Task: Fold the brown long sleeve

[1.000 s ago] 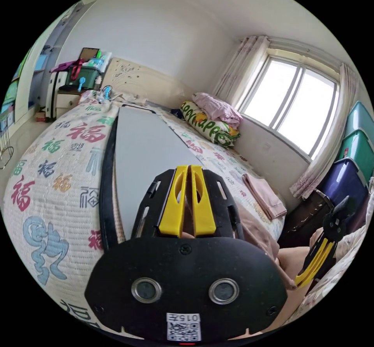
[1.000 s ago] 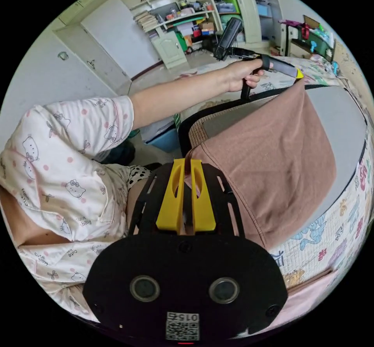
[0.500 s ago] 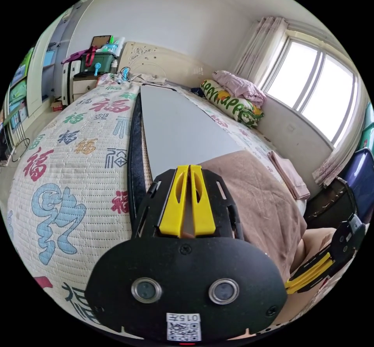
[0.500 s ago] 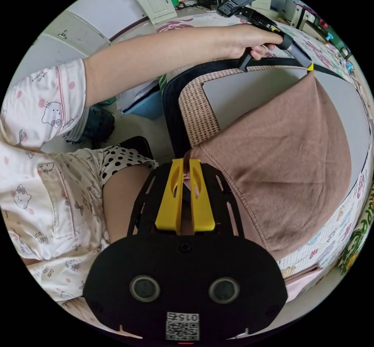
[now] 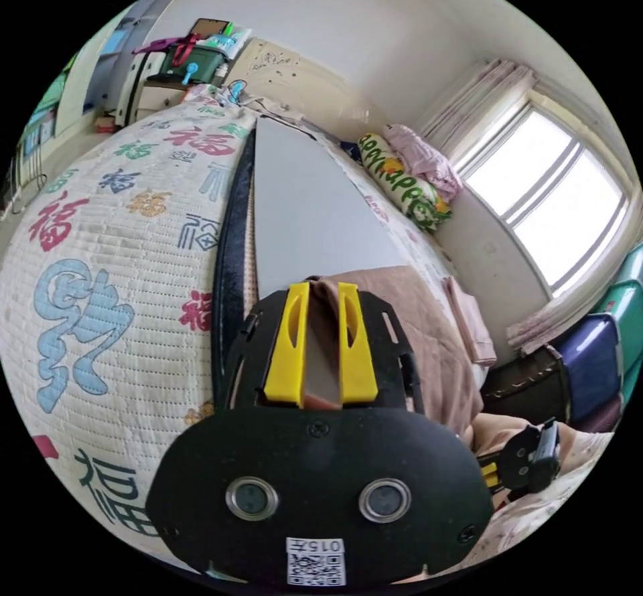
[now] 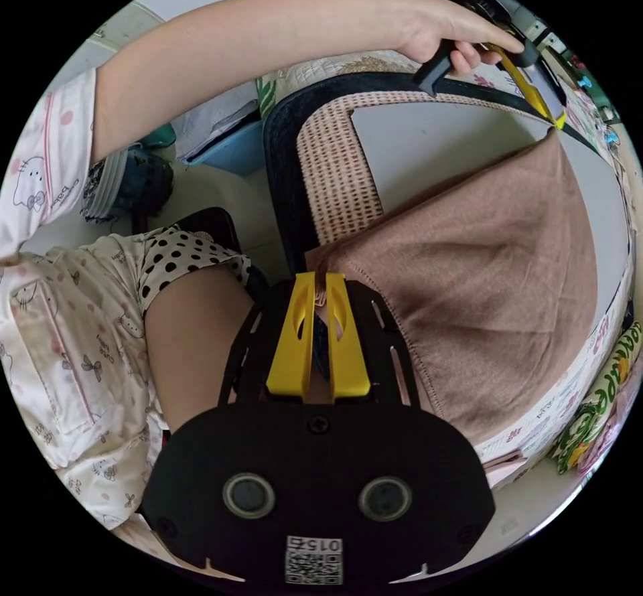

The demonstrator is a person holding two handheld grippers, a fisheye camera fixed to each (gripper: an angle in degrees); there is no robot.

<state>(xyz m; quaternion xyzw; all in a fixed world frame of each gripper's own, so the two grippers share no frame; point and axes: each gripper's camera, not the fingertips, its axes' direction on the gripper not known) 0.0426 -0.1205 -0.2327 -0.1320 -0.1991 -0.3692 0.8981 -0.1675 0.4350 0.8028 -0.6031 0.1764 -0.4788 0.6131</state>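
Right gripper view: the person's bare forearm stretches straight out across the grey board (image 6: 435, 147), the hand (image 6: 442, 33) wrapped round the left hand-held gripper (image 6: 559, 120) at the far corner of the brown long sleeve (image 6: 495, 274). That gripper's jaws stand apart (image 5: 320, 288), a fold of cloth lying between them. The right hand-held gripper (image 6: 315, 281) is clamped on the near corner. The garment lies spread on the board atop the bed (image 5: 100, 234).

Brown long sleeve (image 6: 495, 268) flat on grey board (image 6: 429, 147)
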